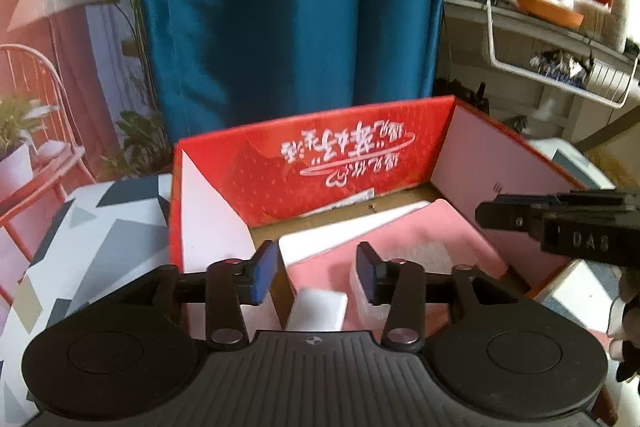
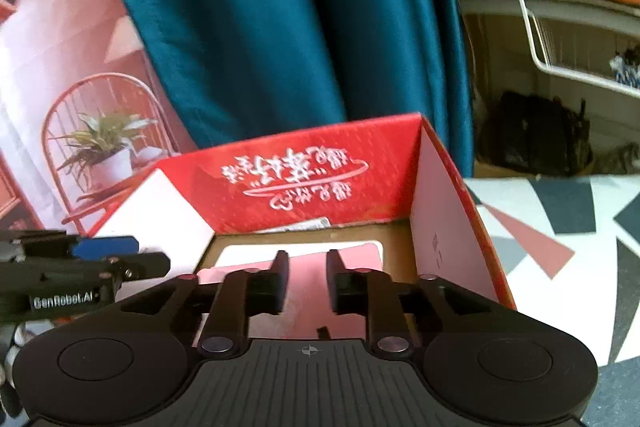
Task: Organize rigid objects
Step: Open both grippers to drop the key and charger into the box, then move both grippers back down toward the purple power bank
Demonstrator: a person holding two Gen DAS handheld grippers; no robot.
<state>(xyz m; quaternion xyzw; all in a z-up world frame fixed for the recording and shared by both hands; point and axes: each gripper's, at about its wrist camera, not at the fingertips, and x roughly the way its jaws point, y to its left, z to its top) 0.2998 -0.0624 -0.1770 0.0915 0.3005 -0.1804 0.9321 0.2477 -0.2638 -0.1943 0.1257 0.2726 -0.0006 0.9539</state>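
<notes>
Red box (image 1: 320, 163) bears white Chinese script; "GenRobot.AI" left gripper (image 1: 316, 273), right gripper (image 2: 307, 281) both parted, empty.

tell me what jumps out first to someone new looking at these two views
The open red box with white script on its inner wall fills the middle of both views, with a pink and white flat item lying on its floor. Behind it hangs a deep teal curtain. Both the left gripper and right gripper hover over the box, jaws apart, holding nothing.

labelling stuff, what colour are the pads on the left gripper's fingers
Blue pads on black fingers, seen best in the left wrist view.
</notes>
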